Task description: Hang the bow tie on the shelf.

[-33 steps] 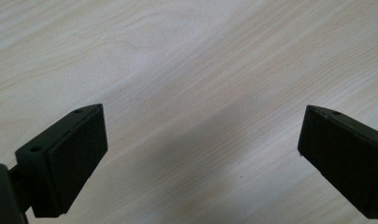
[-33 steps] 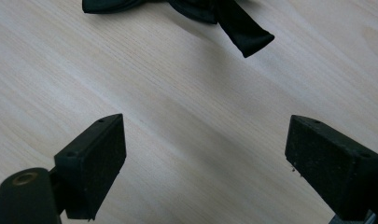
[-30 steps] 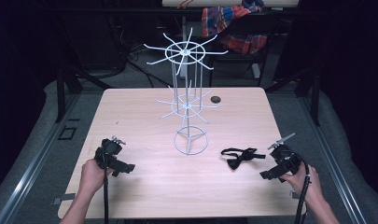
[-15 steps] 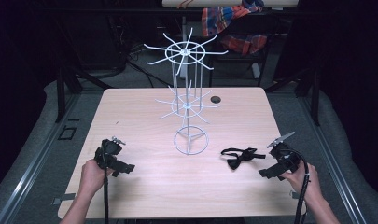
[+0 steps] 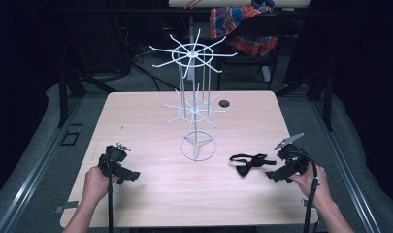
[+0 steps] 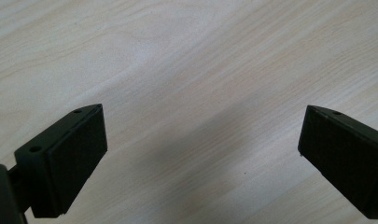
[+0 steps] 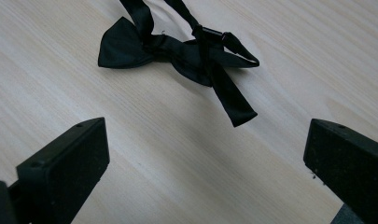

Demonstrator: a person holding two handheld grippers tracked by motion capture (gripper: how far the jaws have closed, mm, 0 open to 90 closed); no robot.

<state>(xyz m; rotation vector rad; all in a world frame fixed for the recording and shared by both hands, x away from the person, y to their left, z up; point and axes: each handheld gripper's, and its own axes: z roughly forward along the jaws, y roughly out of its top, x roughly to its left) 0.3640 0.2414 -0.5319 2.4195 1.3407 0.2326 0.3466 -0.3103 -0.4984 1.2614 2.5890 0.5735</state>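
The black bow tie [image 5: 251,164] lies flat on the light wood table [image 5: 150,121], toward my right-hand side of it, just right of the white wire display stand [image 5: 196,111] and its ring base. In the right gripper view I see the bow tie [image 7: 177,46] ahead of my jaws, its strap and clasp folded over the bow, one strap end pointing back toward me.

My right gripper [image 5: 277,173] sits just beside the tie, jaws spread wide with only table between them; compared with a second ago it has edged a little closer to the tie and its hand [image 5: 313,182] has shifted inward. The tie itself has not moved.

My left gripper [image 5: 128,174] is held low over the table's near left part, well apart from the tie, jaws also wide apart over bare wood, and it looks unchanged from the earlier frames. A small dark round thing [image 5: 224,103] sits near the far edge behind the stand. I can read no writing or brand marks anywhere.
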